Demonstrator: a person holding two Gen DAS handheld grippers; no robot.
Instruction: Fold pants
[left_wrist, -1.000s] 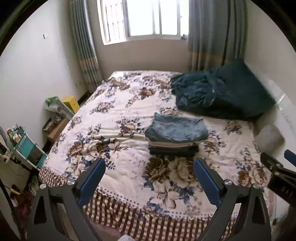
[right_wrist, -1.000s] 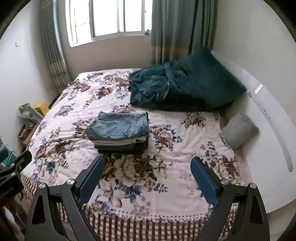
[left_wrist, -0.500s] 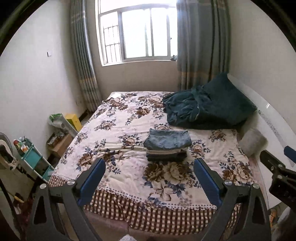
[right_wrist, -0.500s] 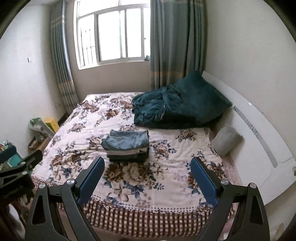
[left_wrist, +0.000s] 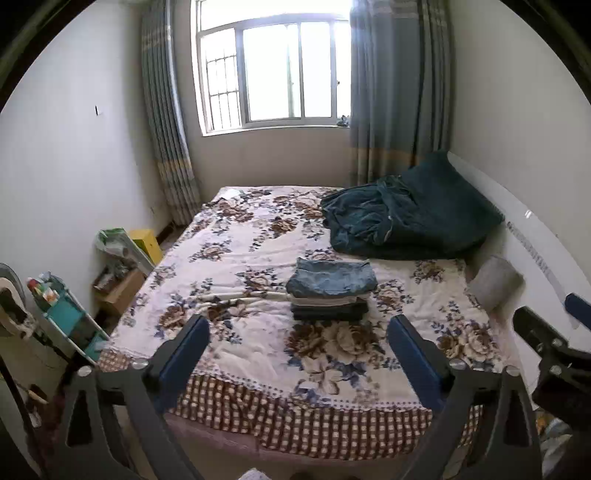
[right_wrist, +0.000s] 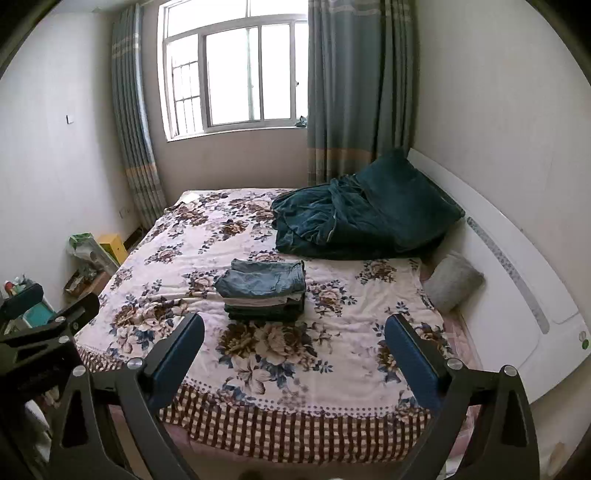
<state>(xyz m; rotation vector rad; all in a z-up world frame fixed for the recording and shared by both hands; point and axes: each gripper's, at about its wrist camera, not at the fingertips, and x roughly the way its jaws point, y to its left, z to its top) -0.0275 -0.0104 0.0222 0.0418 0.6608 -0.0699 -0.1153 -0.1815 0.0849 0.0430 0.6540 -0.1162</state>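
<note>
A stack of folded pants, blue jeans on top (left_wrist: 331, 283), lies in the middle of the floral bed (left_wrist: 229, 258). It also shows in the right wrist view (right_wrist: 264, 283). My left gripper (left_wrist: 297, 345) is open and empty, held back off the foot of the bed. My right gripper (right_wrist: 293, 341) is open and empty too, beside it to the right. Each gripper shows at the edge of the other's view.
A dark teal blanket (left_wrist: 402, 218) is heaped at the far right by the white headboard (right_wrist: 517, 277). A grey pillow (right_wrist: 452, 282) lies at the right edge. Boxes and a teal shelf cart (left_wrist: 66, 317) stand left of the bed. A window is behind.
Both grippers have pulled back and up away from the bed; the stack of pants now looks smaller and farther, and the whole bed is in view.
</note>
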